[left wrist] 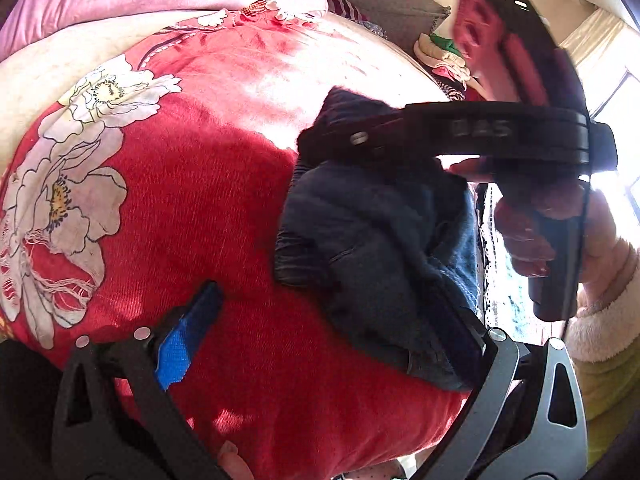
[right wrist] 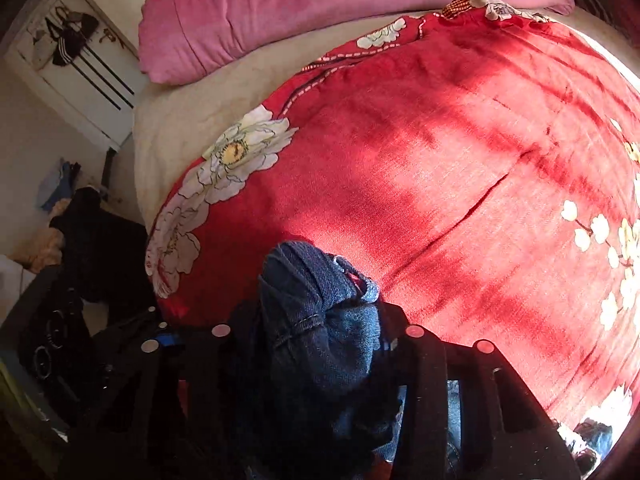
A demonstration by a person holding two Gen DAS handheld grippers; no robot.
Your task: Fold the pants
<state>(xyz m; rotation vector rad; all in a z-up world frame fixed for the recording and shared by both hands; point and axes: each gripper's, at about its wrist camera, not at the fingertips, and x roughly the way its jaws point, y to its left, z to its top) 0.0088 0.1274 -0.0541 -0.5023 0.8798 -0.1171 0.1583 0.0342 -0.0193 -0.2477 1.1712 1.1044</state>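
Your right black two-finger gripper (right wrist: 316, 344) is clamped on bunched dark blue denim pants (right wrist: 320, 320); your left black gripper (left wrist: 332, 320) gapes wide, blue-padded finger (left wrist: 188, 340) bare.

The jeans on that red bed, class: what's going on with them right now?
A person with a claw in each hand is starting to fold a bunched pair of jeans on a red flowered blanket. The right claw is closed on a wad of denim. The left claw stands open, one finger clear of the cloth. Nothing is folded yet.

Harsh window (left wrist: 624, 92) sunlight, deep shadows, fisheye-warped edges, slight blur.
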